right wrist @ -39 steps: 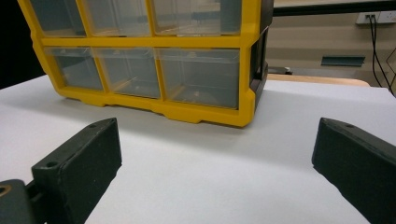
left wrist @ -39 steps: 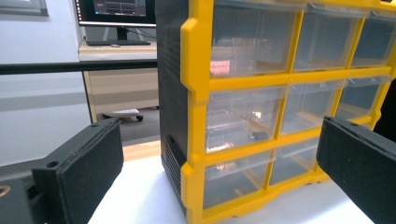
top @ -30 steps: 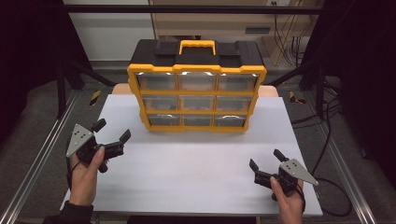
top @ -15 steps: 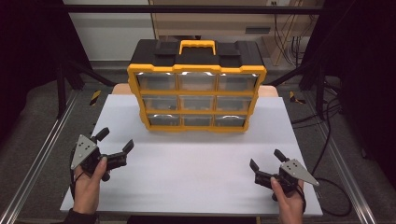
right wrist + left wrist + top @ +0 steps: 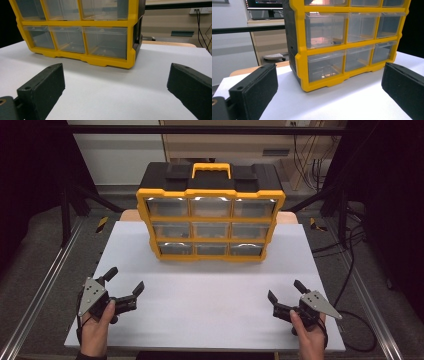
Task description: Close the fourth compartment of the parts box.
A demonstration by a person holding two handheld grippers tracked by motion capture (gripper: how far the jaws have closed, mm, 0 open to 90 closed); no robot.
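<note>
A yellow and black organiser box (image 5: 210, 215) with three rows of clear drawers and a yellow handle stands upright at the back middle of the white table (image 5: 210, 305). My left gripper (image 5: 123, 281) is open at the front left, held by a hand, jaws aimed toward the box. At the front right my right gripper (image 5: 287, 290) is open too, nothing between its jaws. The left gripper view looks at the organiser box (image 5: 347, 37) from its left corner, with a small dark item in a middle-row drawer. The right gripper view faces the organiser box (image 5: 82, 27) at its right corner.
Metal frame rails (image 5: 45, 285) run along both table sides. Cables (image 5: 350, 250) trail on the floor at the right. Behind the table stand a wooden cabinet and a wall. Bare white tabletop lies between the grippers and the box.
My left gripper has moved down toward the table's front edge and slightly right. The right gripper has stayed in place.
</note>
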